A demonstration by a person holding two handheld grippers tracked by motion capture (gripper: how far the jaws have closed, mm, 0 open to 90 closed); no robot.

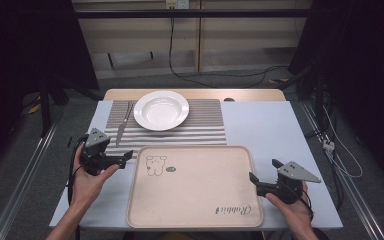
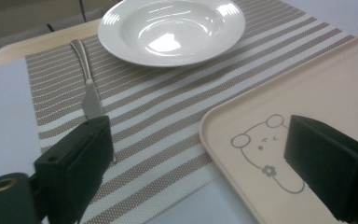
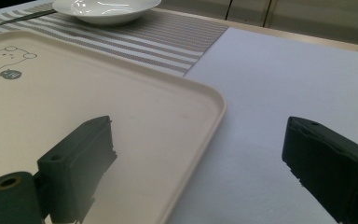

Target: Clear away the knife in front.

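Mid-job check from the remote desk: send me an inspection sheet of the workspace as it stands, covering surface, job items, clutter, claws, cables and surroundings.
Surface: pale table, with a striped placemat at its far side.
Job's things: empty white plate on the placemat; knife on the placemat to the plate's left; empty beige tray at the near edge, printed with a bear drawing.
Clutter: nothing seen.
Claws: left claw open, beside the tray's left edge, holding nothing; right claw open, at the tray's right edge, holding nothing.
Cables: black cable on the floor behind the table; white cable on the floor at the right.
Surroundings: dark curtains either side, pale wall panels behind.
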